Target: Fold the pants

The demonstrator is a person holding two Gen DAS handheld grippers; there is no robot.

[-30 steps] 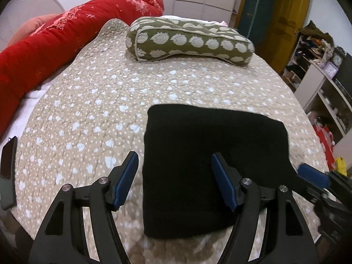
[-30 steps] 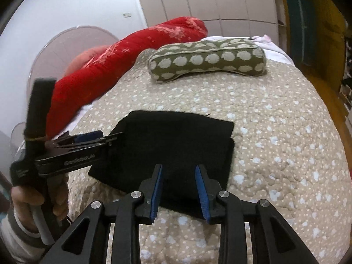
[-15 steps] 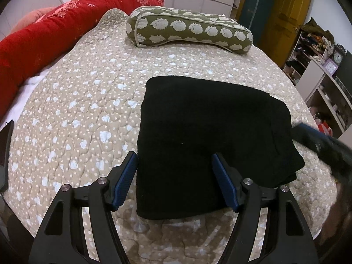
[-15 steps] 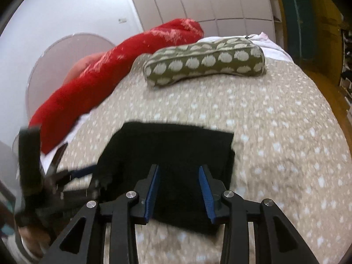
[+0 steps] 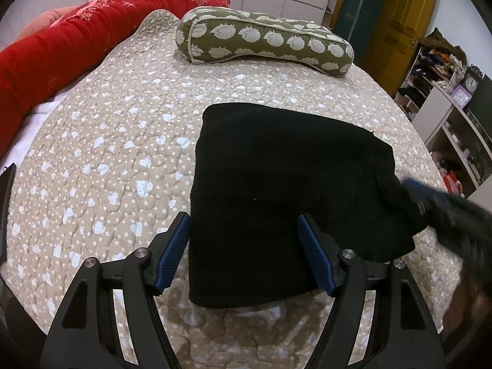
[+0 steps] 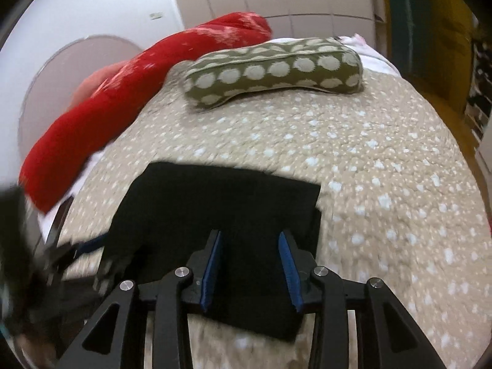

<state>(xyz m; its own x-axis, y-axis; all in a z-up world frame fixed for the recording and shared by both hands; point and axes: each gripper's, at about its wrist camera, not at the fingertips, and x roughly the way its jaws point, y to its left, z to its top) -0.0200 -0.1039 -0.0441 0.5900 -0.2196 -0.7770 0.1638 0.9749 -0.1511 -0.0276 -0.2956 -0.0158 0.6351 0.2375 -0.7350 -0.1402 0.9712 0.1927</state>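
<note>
The black pants (image 5: 286, 190) lie folded into a thick rectangle on the beige quilted bed (image 5: 117, 141). My left gripper (image 5: 243, 246) is open and empty, its blue pads straddling the near left corner of the pants. My right gripper (image 6: 250, 264) is open and empty over the near edge of the pants (image 6: 215, 215) in the right wrist view. The right gripper also shows blurred in the left wrist view (image 5: 430, 196), at the pants' right edge. The left gripper shows blurred in the right wrist view (image 6: 80, 252), at the pants' left.
An olive pillow with pale spots (image 5: 264, 41) lies across the far end of the bed. A long red bolster (image 5: 61, 52) runs along the left side. Shelves with clutter (image 5: 446, 92) and a yellow door (image 5: 396, 27) stand to the right.
Both grippers have moved toward the pants. The right gripper has opened wider and swung close to the pants' right edge. The pants lie as before.
</note>
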